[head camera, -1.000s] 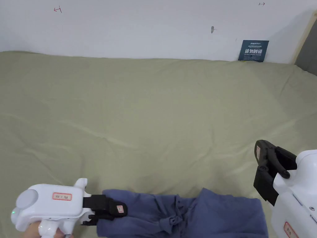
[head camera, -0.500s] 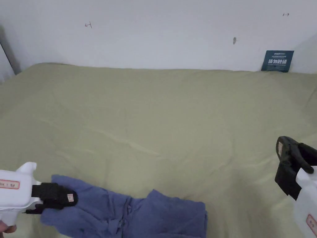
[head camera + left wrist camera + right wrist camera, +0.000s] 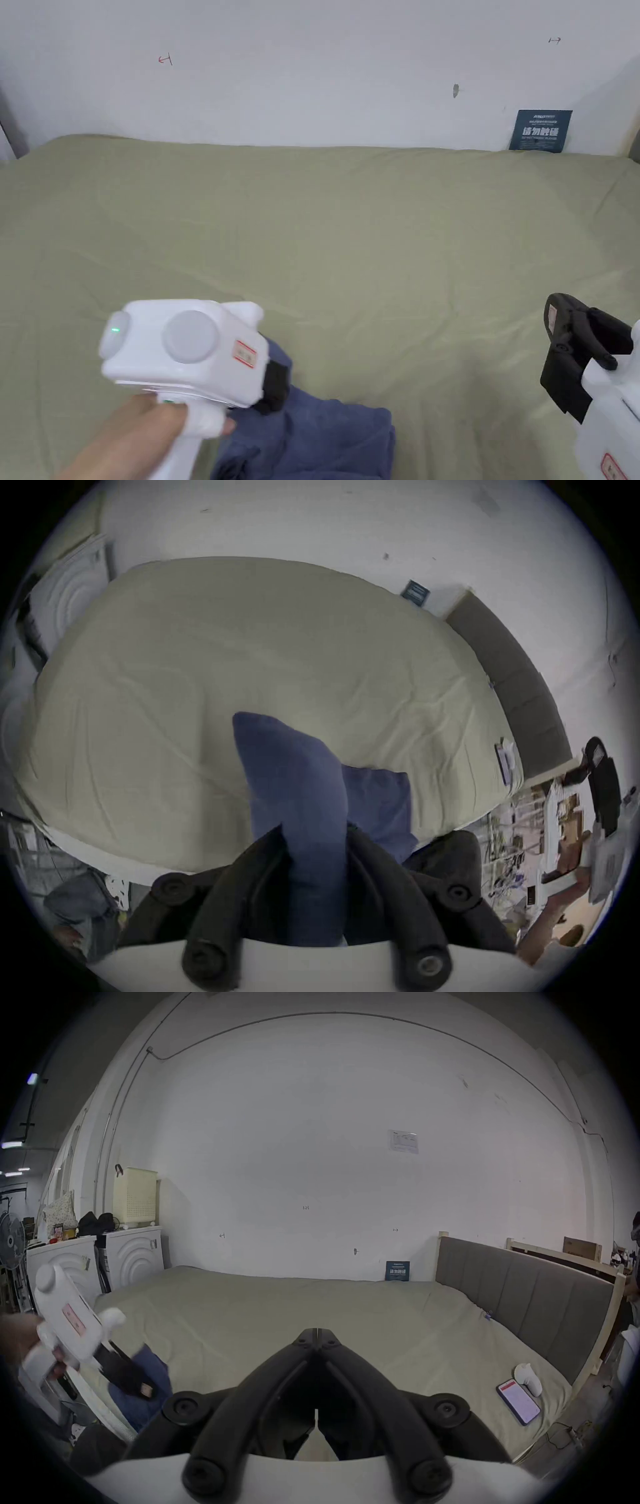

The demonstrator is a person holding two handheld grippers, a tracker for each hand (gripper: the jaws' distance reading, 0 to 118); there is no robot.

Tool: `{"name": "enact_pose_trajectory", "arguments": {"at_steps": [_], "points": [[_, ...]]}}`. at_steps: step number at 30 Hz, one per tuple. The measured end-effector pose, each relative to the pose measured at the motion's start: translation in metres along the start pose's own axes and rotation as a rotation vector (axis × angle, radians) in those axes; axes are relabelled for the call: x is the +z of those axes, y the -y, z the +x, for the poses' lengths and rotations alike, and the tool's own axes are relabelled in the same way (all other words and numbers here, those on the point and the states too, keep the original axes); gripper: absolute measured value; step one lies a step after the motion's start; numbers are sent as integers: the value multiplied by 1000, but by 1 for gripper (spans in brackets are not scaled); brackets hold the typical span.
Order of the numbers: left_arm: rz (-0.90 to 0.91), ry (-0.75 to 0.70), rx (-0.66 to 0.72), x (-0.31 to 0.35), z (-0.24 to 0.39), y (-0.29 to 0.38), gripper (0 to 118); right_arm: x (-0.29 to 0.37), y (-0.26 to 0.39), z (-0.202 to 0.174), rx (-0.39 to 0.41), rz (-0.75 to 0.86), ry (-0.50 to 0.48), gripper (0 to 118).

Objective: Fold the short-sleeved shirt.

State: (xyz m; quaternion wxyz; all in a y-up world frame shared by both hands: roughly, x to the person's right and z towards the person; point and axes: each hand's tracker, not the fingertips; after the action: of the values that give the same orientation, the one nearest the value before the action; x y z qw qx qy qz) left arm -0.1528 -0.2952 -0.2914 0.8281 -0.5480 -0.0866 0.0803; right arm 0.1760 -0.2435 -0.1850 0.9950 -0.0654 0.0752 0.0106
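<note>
With left gripper [image 3: 313, 830] clamped on a bunched fold of the blue shirt [image 3: 325, 437] at lower centre of the bed [image 3: 375, 250], right gripper [image 3: 317, 1338] closed and empty: folding barely begun, shirt crumpled.

Since 1.0 s ago the left claw [image 3: 275, 387], closed on a fold of the blue short-sleeved cotton shirt [image 3: 325, 437], lifts off the olive-green bed sheet [image 3: 375, 250] and travels right, toward the middle of the bed. Its white housing now points away from the camera instead of lying sideways. The shirt, earlier spread wide along the near edge, now sits bunched into a narrower heap, one end raised between the jaws [image 3: 311, 826]. The left hand [image 3: 131, 431] is more exposed.
</note>
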Motion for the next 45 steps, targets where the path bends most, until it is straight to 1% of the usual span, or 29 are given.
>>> {"name": "enact_pose_trajectory", "arguments": {"at_steps": [1,2,3,4,5,6,7,8,10,11,13,15,16,17,18,20,24,28,29,31,34,35,36,38,39,41,43,44,45], "points": [[-2,-20,-45,-12,22,5,13,1,2,2,-7,-2,4,1],[-9,-28,-64,-24,33,5,17,2,3,4,-10,-4,9,1],[-18,-17,-71,-38,44,7,30,3,4,6,-14,-8,13,1],[-25,-1,-88,-52,54,9,75,4,5,8,-17,-12,17,1],[-27,30,-105,-62,68,13,108,5,5,9,-18,-15,24,1],[-46,52,-119,-75,77,14,118,5,7,12,-21,-19,30,1],[-49,80,-129,-84,84,16,115,6,7,14,-26,-25,36,1],[-8,97,-131,-81,84,13,115,6,8,16,-29,-31,39,1],[5,113,-92,-71,91,9,115,8,9,19,-22,-37,50,1],[7,157,-68,-64,87,6,114,9,9,21,-20,-38,53,1],[41,198,-5,-49,70,7,107,9,10,24,-24,-39,61,1],[102,255,27,-28,52,4,97,8,8,23,-37,-40,66,1],[133,311,71,-24,41,5,57,7,8,23,-46,-41,64,1],[118,344,101,-26,34,4,12,5,8,23,-54,-45,61,1],[115,363,129,-29,28,4,0,4,8,22,-58,-50,58,1],[42,413,111,-45,19,9,0,3,8,18,-63,-55,53,1],[-72,560,178,-102,13,42,0,2,13,12,-59,-81,36,1],[-137,584,227,-161,-1,71,0,-3,19,7,-88,-135,-3,1],[-134,585,231,-166,-4,73,0,-3,20,6,-93,-149,-17,1],[-119,645,283,-161,-8,72,0,-7,25,3,-113,-192,-62,1],[-107,627,239,-138,-6,61,0,-17,33,-2,-155,-275,-147,1],[-75,618,187,-123,-9,58,0,-23,36,-4,-196,-291,-180,1],[-45,627,166,-107,-13,54,0,-30,39,-6,-249,-330,-232,1],[3,630,175,-78,-29,46,0,-49,51,-9,-391,-414,-363,1],[26,609,177,-63,-42,44,0,-63,62,-10,-480,-482,-448,1],[87,554,177,-43,-68,40,0,-85,84,-20,-578,-573,-571,1],[93,475,184,-30,-98,39,0,-109,117,-29,-677,-682,-705,1],[93,456,183,-29,-109,38,0,-116,127,-33,-717,-715,-754,1],[78,443,192,-32,-121,36,0,-127,145,-40,-758,-751,-774,1]]}}
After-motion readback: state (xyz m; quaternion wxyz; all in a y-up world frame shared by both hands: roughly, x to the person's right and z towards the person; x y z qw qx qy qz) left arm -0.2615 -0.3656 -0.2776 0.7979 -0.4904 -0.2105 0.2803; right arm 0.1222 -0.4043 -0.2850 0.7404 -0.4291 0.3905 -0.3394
